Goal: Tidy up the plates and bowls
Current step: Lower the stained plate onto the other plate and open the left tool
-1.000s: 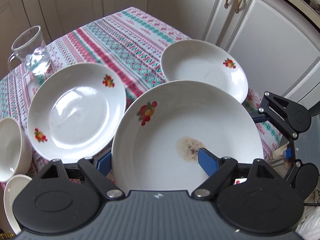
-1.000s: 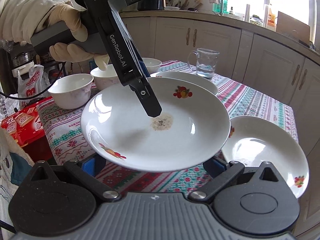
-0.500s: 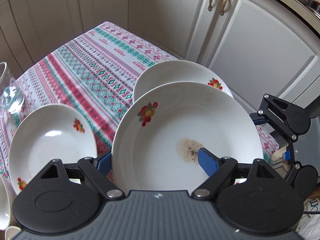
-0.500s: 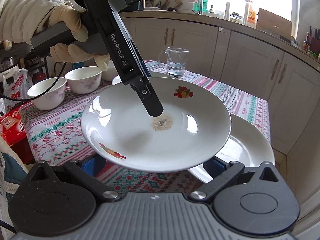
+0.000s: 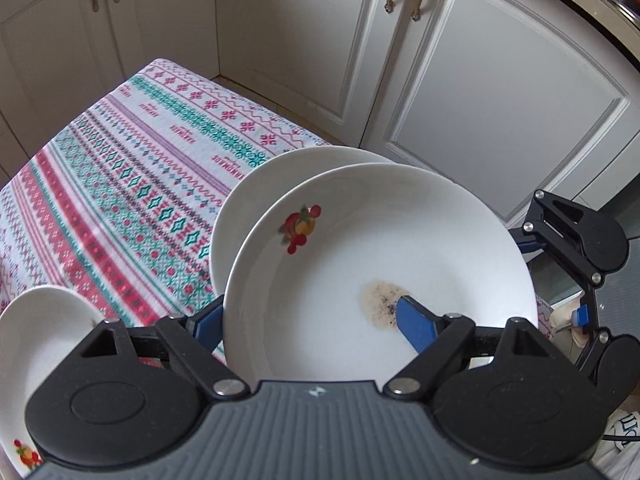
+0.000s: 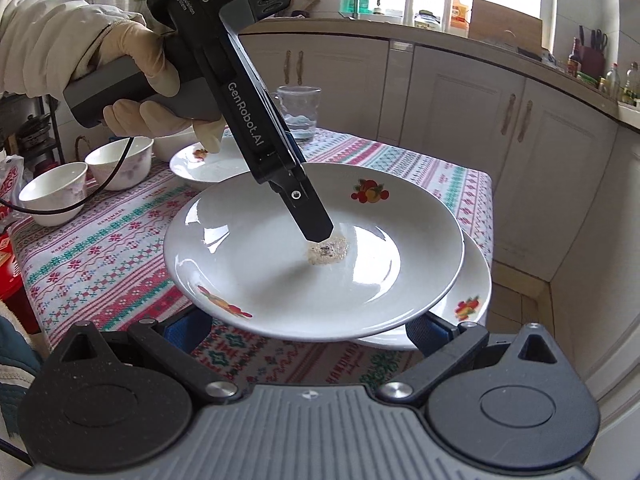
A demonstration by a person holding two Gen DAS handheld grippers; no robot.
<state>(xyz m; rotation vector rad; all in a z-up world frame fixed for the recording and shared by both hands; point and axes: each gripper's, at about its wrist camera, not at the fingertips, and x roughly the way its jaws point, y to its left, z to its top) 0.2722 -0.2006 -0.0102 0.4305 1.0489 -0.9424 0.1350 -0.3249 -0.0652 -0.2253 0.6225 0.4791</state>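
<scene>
The left gripper is clamping its fingers across the near rim of the soiled plate, one inside, one beneath, holding it aloft almost directly over the clean plate at the worktop corner. The right gripper is hovering below with fingers apart, gripping nothing. This looks like the stacking step; next, I'd say, calls for centring, lowering gently so the rims nest, then letting go.
</scene>
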